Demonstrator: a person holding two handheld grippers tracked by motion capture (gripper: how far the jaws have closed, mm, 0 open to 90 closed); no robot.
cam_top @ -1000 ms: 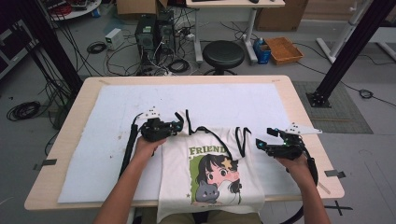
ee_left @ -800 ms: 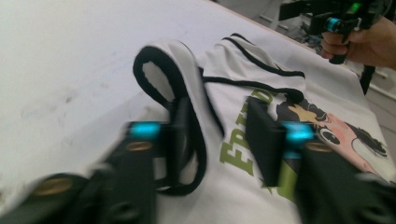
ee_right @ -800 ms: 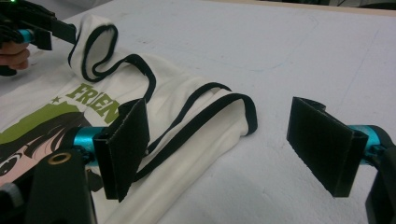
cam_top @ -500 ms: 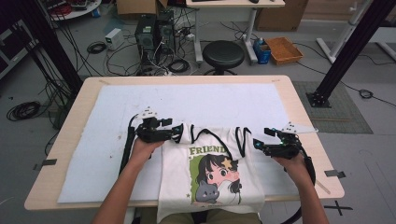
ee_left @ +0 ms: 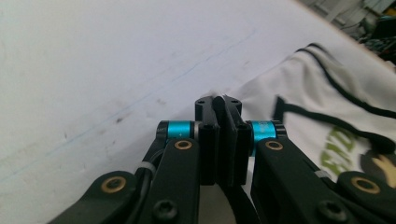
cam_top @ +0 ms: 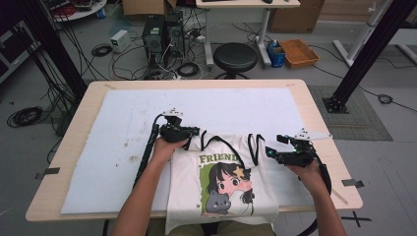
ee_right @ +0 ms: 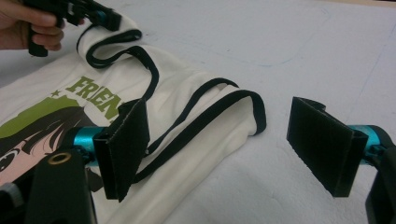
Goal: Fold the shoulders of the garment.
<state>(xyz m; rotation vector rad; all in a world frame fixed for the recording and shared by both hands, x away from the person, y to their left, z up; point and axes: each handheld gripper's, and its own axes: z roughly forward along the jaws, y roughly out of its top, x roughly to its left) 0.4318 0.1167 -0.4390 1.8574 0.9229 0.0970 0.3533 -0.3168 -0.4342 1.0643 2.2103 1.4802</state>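
My left gripper had just snapped its jaws closed, clenched on a pinch of the white sleeveless cotton shirt with black trim and a cartoon print, at its left shoulder. My right gripper stood released, pads wide around the other shoulder strap. The shirt lay at the near edge of the white-padded wooden table; the high view added a black round stool beyond.

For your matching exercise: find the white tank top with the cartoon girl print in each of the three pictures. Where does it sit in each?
High view: the tank top lies at the near table edge, lower centre, between both hands.
Left gripper view: its black-trimmed strap end fills the right side.
Right gripper view: it spreads across the left and centre.
Shared landmark: the green FRIEND lettering.
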